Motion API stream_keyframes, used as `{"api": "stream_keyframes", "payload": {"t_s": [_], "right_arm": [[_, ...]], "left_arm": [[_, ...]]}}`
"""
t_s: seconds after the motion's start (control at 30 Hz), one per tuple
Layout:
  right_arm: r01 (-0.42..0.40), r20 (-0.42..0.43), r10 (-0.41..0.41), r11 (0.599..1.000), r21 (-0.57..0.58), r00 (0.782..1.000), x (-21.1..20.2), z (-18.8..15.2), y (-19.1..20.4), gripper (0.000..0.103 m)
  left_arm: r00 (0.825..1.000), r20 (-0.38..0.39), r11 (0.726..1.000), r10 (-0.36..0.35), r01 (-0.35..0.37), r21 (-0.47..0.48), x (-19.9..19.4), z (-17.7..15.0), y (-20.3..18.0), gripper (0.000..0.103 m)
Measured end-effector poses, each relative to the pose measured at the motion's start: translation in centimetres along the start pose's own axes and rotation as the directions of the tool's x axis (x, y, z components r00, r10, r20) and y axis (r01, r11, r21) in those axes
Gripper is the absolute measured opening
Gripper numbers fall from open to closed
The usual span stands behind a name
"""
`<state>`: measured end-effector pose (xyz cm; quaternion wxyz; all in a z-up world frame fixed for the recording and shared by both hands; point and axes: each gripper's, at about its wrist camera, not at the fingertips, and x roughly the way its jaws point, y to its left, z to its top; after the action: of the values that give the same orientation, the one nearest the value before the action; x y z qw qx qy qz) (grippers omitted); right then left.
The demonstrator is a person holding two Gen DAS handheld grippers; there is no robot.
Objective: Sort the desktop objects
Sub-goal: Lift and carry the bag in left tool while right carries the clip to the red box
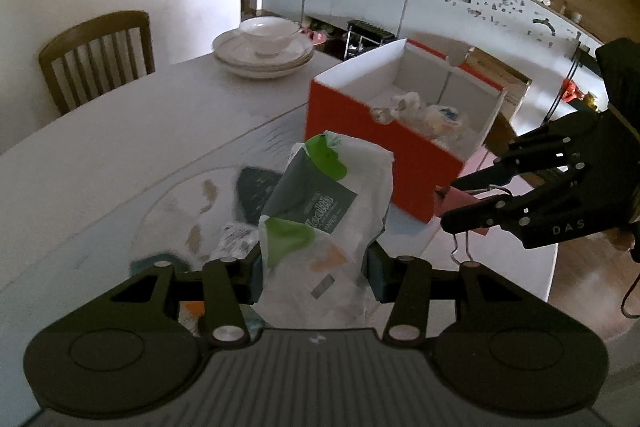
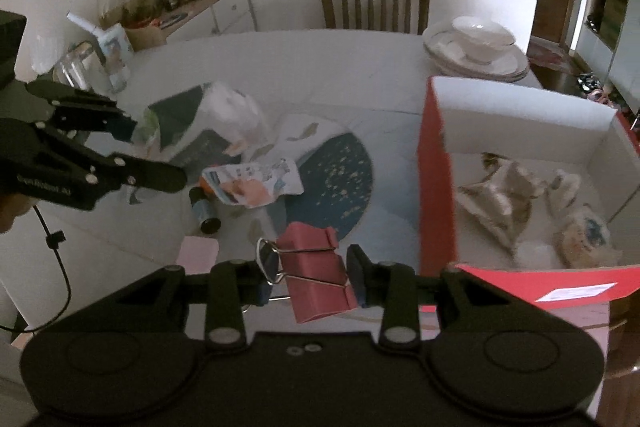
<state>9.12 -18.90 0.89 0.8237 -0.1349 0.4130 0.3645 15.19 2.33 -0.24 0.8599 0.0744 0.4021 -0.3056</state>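
Behind my white table [image 1: 120,147], 1 wooden chair [image 1: 100,55] stands. My left gripper [image 1: 314,271] clamps a tissue pack [image 1: 320,227]; my right gripper [image 2: 312,277] pinches a pink binder clip [image 2: 316,275]. At 1 o'clock sits the red box [image 2: 436,187], wrappers inside.

Left claw [image 1: 314,277]: both fingers are closed inward, with the pads pressed against opposite sides of a held item. Seen from the right wrist camera, the left claw [image 2: 156,155] extends in from the left edge, angled downward and raised above the tabletop.

Right claw [image 2: 312,277]: both fingers are closed inward, clamping an item between the pads. Seen from the left wrist camera, the right claw [image 1: 460,203] enters from the right edge, fingers pointing left and level with each other. A cable hangs below each unit.
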Motion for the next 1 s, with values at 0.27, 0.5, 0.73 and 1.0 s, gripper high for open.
{"api": "stream_keyframes", "payload": {"t_s": [0.27, 0.5, 0.73, 1.0], "right_arm": [[0.009, 0.052, -0.011, 1.0, 0.029, 0.999, -2.5, 0.6, -2.9, 0.036], [0.034, 0.089, -0.038, 0.998, 0.046, 0.995, -4.0, 1.0, -6.4, 0.036], [0.059, 0.114, -0.066, 0.996, 0.06, 0.991, -4.9, 1.1, -10.6, 0.036], [0.081, 0.132, -0.093, 0.992, 0.092, 0.987, -5.5, 1.5, -15.7, 0.036]], "left_arm": [[1.0, 0.015, 1.0, -0.025, 0.025, 0.017, 1.5, 2.8, -3.8, 0.048], [0.999, 0.02, 0.999, -0.046, 0.046, 0.014, 3.3, 5.0, -6.7, 0.048], [0.999, 0.02, 0.999, -0.039, 0.039, 0.024, 5.3, 7.1, -9.6, 0.048], [1.0, 0.013, 1.0, -0.019, 0.019, 0.009, 8.0, 9.7, -12.3, 0.048]]}}
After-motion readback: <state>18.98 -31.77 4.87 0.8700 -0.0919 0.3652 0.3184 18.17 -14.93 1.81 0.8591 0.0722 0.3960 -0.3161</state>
